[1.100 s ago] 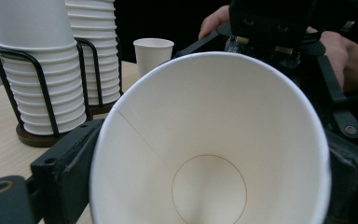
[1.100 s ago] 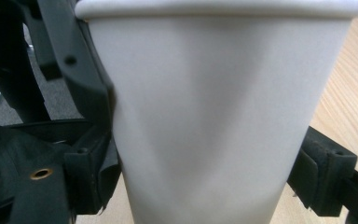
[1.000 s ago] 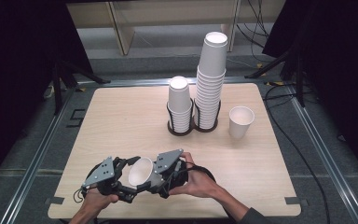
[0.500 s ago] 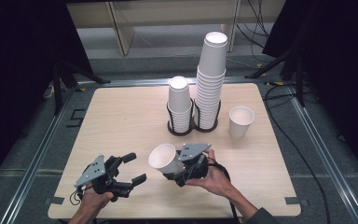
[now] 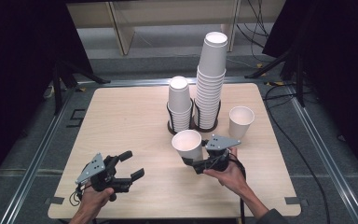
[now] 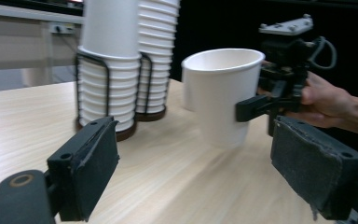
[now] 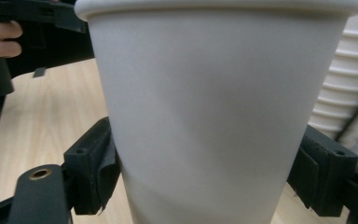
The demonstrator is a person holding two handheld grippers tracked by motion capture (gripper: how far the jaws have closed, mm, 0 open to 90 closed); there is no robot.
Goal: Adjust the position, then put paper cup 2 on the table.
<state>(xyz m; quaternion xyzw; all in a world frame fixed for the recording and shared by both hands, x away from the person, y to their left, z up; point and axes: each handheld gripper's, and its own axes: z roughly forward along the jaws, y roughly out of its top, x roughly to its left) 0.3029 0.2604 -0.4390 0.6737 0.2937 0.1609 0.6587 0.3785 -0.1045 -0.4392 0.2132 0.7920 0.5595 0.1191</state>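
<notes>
Held paper cup [image 5: 187, 144] carried rightward, now upright.

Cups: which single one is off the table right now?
The cup gripped in the right tool, in front of the two stacks. The other loose cup stands on the table, right of the tall stack.

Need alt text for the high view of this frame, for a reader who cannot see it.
The right gripper holds a white paper cup above a wooden table, near two cup stacks in a wire rack and a single cup. The left gripper is open and empty near the table's front.
</notes>
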